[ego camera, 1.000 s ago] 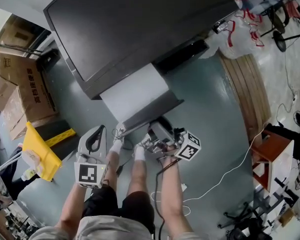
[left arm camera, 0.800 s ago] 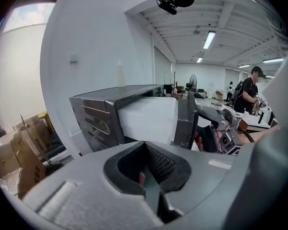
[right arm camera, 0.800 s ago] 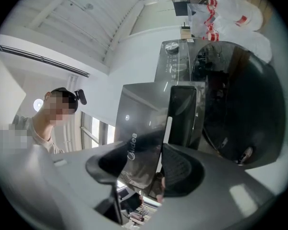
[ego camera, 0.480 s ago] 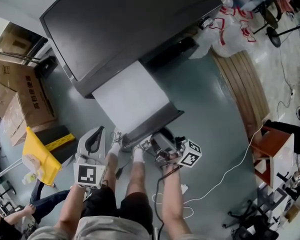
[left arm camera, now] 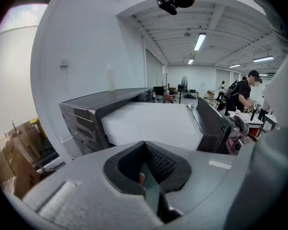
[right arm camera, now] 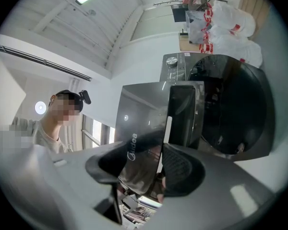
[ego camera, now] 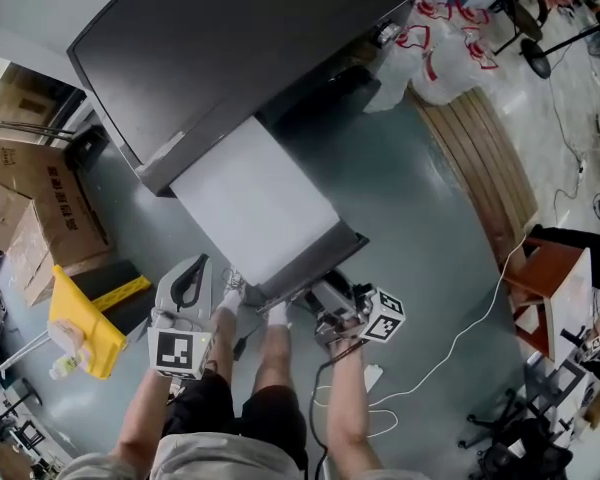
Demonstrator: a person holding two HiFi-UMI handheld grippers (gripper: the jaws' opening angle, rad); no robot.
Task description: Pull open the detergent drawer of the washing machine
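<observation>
Detergent drawer (ego camera: pixel 255 203) farther out, long axis toward person, front clamped in right tool (ego camera: pixel 318 296); left tool (ego camera: pixel 196 263) closed, empty.

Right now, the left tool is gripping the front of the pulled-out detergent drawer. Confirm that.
Wrong side: the right tool is gripping the front of the pulled-out detergent drawer. The right gripper view shows the front between its jaws.

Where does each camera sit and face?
Head view: on the head, facing down at the washing machine and its open drawer; forearms, legs, left gripper, right gripper show.
Left gripper view: on the left gripper, facing across the drawer's white top; shut jaws show.
Right gripper view: on the right gripper, facing the machine's front; jaws clamping the drawer and the person's head show.
Shared: all show the drawer.
</observation>
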